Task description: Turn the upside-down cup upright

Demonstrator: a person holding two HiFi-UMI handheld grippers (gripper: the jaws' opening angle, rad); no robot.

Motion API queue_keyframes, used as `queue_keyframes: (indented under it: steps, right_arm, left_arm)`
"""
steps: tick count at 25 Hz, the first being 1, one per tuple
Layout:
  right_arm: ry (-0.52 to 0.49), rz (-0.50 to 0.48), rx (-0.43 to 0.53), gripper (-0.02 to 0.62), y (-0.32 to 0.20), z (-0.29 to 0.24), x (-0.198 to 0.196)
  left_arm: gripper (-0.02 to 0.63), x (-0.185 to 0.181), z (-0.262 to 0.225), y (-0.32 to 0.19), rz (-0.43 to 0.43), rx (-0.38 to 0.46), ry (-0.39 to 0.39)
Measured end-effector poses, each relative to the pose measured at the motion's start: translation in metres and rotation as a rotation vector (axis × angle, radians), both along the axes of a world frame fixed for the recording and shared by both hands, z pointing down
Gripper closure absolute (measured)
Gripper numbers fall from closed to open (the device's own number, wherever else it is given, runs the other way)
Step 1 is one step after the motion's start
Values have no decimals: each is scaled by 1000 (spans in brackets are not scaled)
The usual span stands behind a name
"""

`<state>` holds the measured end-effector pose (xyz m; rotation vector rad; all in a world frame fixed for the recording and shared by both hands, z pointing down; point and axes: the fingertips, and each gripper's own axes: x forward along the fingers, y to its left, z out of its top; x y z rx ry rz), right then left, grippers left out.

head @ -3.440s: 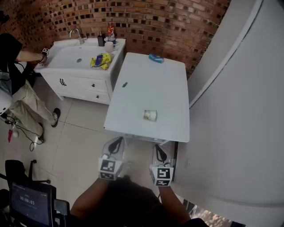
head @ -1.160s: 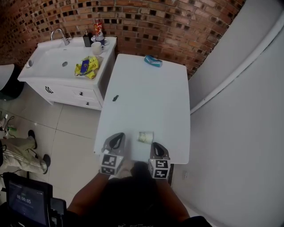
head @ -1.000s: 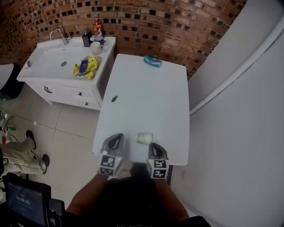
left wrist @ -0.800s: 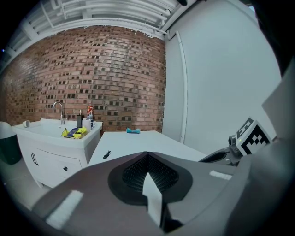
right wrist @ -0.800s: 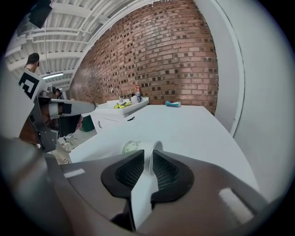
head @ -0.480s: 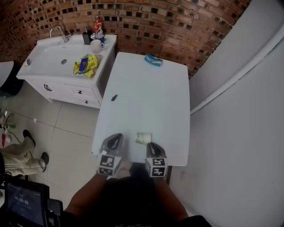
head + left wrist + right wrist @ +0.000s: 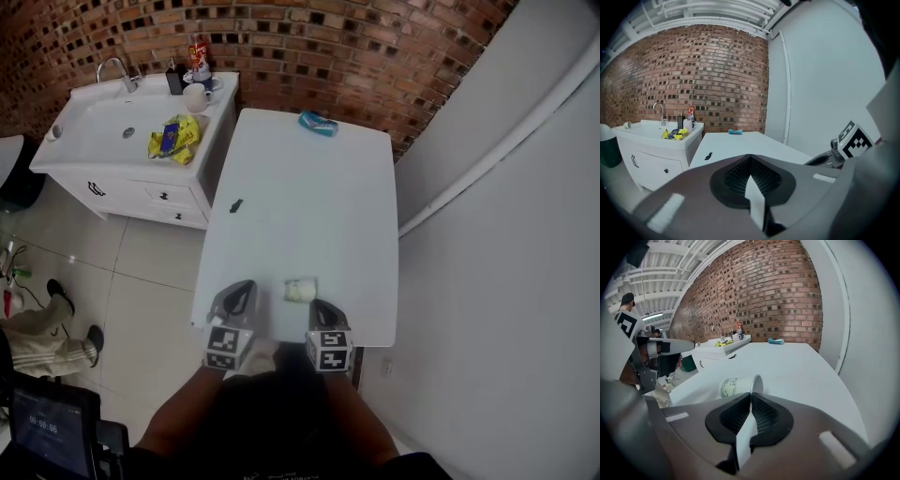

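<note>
Cup (image 7: 300, 290) lies on its side on the white desk (image 7: 319, 197) by its near edge, between my left tool (image 7: 238, 292) and right tool (image 7: 320, 307); a brick wall (image 7: 281, 37) stands beyond the far edge, a sink cabinet (image 7: 141, 187) off the left edge. Both tools are clenched and empty, and the right one's jaws have just been closing. Seconds ago both hung short of the desk.

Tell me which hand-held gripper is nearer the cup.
Right. The right hand-held gripper is just short of the cup, jaws just closed further, nothing between them; the left hand-held gripper is farther, off to the cup's left.
</note>
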<state>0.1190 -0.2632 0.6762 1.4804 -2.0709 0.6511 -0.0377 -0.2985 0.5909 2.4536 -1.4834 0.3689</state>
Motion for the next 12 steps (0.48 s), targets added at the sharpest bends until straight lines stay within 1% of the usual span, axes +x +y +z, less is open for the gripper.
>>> queue_keyframes:
  steps: [4,6,12]
  right_arm:
    - [-5,-13,17,569,-1,-5,-2]
    - [8,-21,34,571,0,-9,-2]
    - [116,-72,96,571,-1,-23,-6]
  left_arm:
    - [611,2,2,-1,-1,-1,-1]
    - [611,2,3,0,0,-2,0]
    - [611,2,5,3,12,0,6]
